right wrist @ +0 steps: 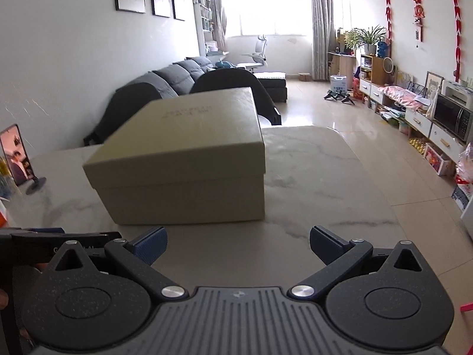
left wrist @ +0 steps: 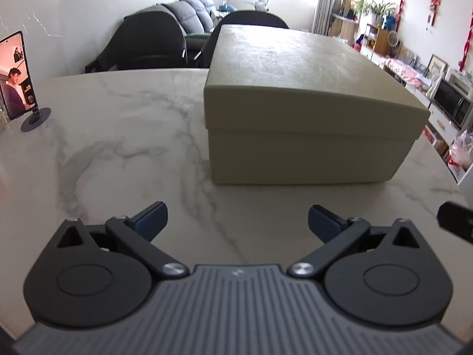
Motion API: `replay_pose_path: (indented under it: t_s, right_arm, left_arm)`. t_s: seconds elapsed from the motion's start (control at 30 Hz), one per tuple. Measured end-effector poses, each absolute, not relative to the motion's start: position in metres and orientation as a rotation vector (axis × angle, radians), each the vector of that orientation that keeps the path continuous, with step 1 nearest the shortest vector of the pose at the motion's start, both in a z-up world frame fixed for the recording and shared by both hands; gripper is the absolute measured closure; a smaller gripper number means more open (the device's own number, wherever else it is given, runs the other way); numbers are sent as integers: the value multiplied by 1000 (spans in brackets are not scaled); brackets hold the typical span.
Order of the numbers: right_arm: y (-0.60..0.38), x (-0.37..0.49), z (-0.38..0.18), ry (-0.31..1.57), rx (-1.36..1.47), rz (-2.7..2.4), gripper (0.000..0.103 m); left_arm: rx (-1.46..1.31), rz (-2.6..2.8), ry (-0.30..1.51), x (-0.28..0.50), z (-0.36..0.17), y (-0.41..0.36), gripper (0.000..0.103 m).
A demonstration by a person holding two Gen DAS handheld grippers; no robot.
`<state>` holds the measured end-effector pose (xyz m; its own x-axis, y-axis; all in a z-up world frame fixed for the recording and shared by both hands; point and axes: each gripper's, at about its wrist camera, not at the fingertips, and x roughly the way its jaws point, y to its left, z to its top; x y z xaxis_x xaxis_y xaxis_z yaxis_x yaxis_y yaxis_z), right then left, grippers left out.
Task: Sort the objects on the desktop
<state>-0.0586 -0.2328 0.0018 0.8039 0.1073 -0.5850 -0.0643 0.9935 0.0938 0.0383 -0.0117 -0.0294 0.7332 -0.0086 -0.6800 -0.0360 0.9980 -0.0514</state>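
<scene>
Marble-veined tabletop [left wrist: 118, 136] stretching out under both tools, living room glowing bright behind. Starting at the jaws: left gripper [left wrist: 238, 222] hanging low over bare stone, jaws spread wide, pinching nothing. Right gripper [right wrist: 238, 245] doing the same, jaws spread, nothing between the blue pads [right wrist: 153, 244].

Moving outward: beige lidded box [left wrist: 295, 118] sitting closed on the table, just ahead and slightly right of the left gripper; seen in the right wrist view [right wrist: 189, 159] ahead and to the left, one corner turned toward the camera. Both tools well short of touching it.

Judging the handling: looking like stiff cardboard with a matte, faintly textured skin, so probably grippy enough and not fragile, weight depending on unseen contents. Looking too broad for one jaw span across the body. Likely best taken at the lid's overhanging lower edge, one gripper on each side, lifting level so the lid is not jamming.

Further out: phone on a stand [left wrist: 17, 80] standing near the left table edge, dark chairs [left wrist: 147, 41] tucked in beyond the far rim.

Hard to read: box interior hidden entirely, faint lettering on the lid too blurred to make out, any other desktop objects to sort not showing clearly, clutter at the right view's left margin being cut off.
</scene>
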Motion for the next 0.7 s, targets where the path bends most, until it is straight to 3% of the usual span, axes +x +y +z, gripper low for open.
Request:
replay_pose_path:
  t_s: [0.7]
  right_arm:
    - [-207,-4,-73,756,16,9,0]
  left_arm:
    - [-27,25,754,53,-69,-26,0]
